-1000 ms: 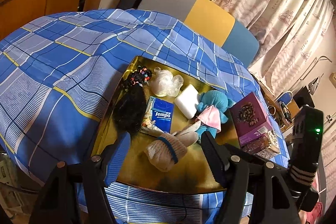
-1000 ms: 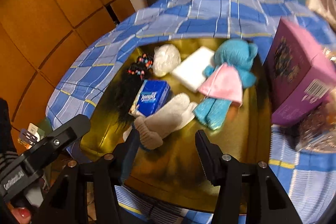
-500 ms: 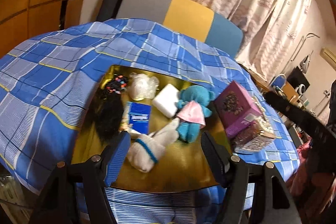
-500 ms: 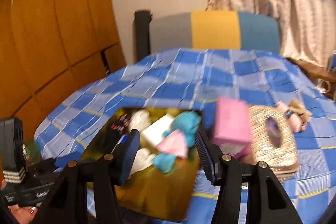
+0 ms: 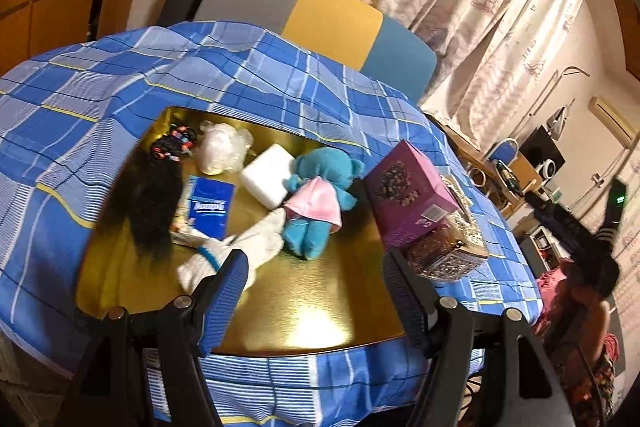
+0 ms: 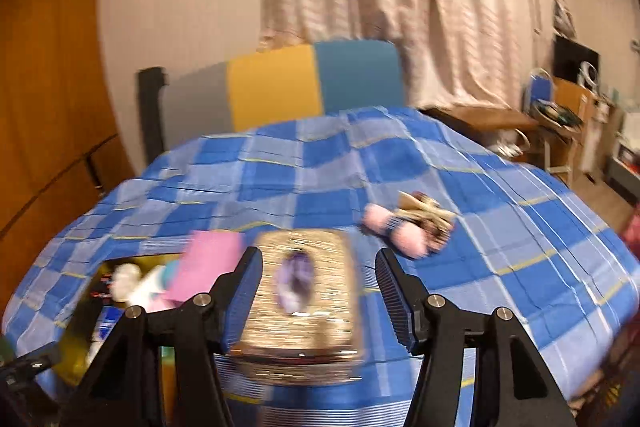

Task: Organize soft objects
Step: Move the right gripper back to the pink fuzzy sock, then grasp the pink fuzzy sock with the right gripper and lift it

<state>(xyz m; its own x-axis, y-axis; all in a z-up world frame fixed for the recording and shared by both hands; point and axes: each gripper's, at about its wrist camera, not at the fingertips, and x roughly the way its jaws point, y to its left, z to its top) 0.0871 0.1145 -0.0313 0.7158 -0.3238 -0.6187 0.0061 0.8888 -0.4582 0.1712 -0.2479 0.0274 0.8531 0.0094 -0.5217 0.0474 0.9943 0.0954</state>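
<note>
Tissue pack (image 5: 209,207), label blurred.

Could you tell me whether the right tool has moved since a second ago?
Yes. The right tool has swung right, off the gold tray, and now faces the glittery box.

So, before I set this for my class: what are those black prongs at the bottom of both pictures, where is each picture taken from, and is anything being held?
No robot here: a person carries a two-fingered tool in each hand, each with a camera looking along its fingers. The left tool looks down on a gold tray on a blue checked cloth. In the tray lie a blue teddy, a white sock, a tissue pack, a white block and a black hairpiece. A purple box stands beside it. The right tool faces a glittery box. Both tools are open, holding nothing.
</note>
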